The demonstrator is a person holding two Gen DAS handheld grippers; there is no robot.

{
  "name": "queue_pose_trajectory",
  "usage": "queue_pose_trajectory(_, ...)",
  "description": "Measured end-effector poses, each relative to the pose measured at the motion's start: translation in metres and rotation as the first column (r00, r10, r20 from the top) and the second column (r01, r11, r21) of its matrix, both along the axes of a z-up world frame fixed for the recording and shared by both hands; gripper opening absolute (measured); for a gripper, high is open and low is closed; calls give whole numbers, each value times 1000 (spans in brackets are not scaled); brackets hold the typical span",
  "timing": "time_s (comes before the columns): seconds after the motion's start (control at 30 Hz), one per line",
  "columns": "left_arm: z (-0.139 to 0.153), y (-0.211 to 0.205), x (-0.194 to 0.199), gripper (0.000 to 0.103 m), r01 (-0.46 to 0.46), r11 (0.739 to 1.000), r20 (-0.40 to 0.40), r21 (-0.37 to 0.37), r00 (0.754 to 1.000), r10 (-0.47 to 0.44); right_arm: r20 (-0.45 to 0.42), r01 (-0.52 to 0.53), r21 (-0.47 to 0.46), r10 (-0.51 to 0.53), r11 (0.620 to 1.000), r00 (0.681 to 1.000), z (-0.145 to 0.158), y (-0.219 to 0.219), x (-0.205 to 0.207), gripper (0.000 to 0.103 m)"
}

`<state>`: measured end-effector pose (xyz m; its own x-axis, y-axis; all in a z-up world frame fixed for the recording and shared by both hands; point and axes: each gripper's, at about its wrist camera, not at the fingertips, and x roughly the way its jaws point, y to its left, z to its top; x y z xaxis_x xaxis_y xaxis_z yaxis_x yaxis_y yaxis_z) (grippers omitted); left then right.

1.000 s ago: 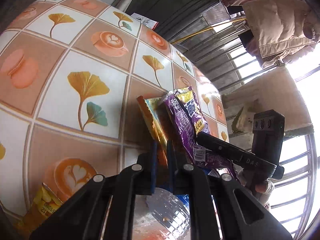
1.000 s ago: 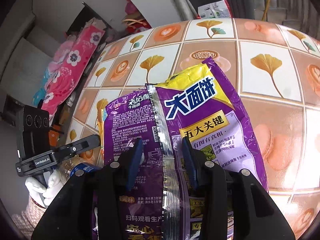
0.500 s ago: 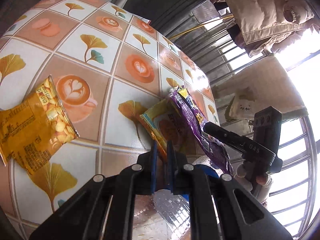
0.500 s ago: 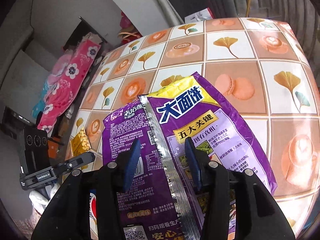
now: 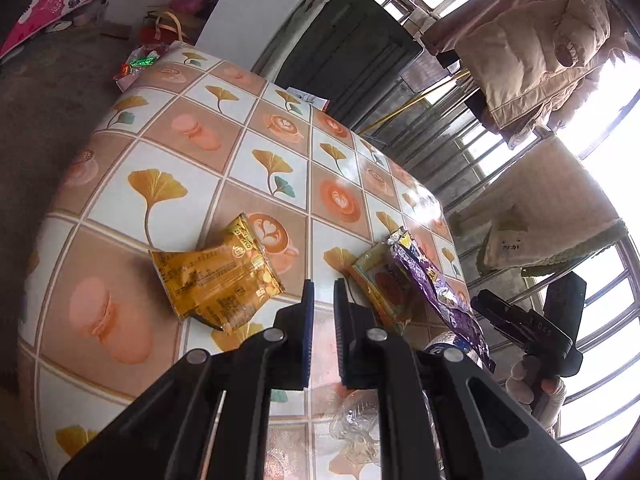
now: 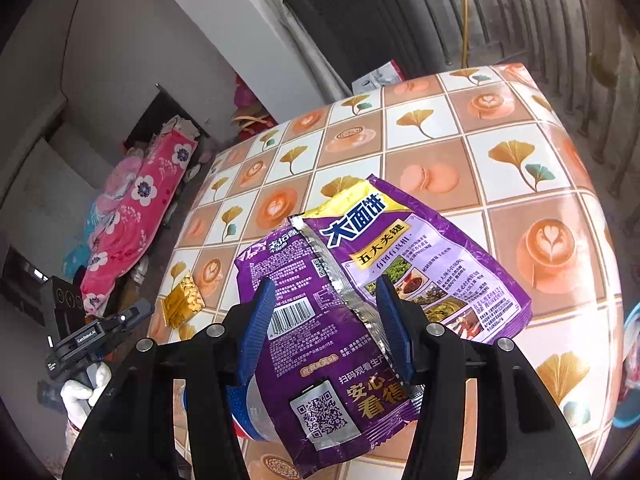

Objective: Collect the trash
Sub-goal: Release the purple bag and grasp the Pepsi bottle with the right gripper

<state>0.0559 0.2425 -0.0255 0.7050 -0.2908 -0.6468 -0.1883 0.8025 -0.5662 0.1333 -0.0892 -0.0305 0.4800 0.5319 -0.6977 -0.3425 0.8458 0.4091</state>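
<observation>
A large purple snack bag [image 6: 360, 304] lies under my right gripper [image 6: 326, 320], whose jaws stand open on either side of it. In the left wrist view the purple bag [image 5: 436, 292] leans over an orange-yellow wrapper [image 5: 384, 288]. My left gripper [image 5: 321, 300] is nearly shut and empty, above the table edge. A yellow snack bag [image 5: 218, 280] lies left of it; it also shows in the right wrist view [image 6: 180, 304]. A clear plastic bottle with a blue label [image 5: 360, 424] lies below both grippers.
The table has a tiled cloth with leaf and coffee prints [image 5: 168, 184]. A small wrapper [image 5: 138, 64] lies off its far corner. A blue object [image 6: 628, 360] sits at the right edge. Coats hang by the window [image 5: 532, 48].
Both grippers have pulled back and up from the table. My left gripper has let go of the orange-yellow wrapper. My right jaws have opened wider and the purple bag has dropped away.
</observation>
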Motion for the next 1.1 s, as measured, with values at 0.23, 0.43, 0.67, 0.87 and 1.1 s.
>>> queue_pose_trajectory(0.23,4,14,-5,9,-54,997,3,53,999,54,68,-19,19,18,1000,998,24,-8,-24,53)
queue_pose_trajectory(0.43,-6,-18,0,9,64,996,-30,56,998,-62,-8,-173,110,175,979,985,21,-2,-56,59)
queue_pose_trajectory(0.67,-36,-51,7,9,179,983,-116,45,978,-172,-240,-209,144,239,967,941,-32,22,-82,62)
queue_pose_trajectory(0.87,-49,-65,5,9,241,968,-170,-64,954,-248,-366,16,251,80,968,927,-60,0,-71,62)
queue_pose_trajectory(1.1,-54,-105,2,9,386,916,-192,-107,896,-400,-381,132,276,-18,952,925,-61,-21,-67,62)
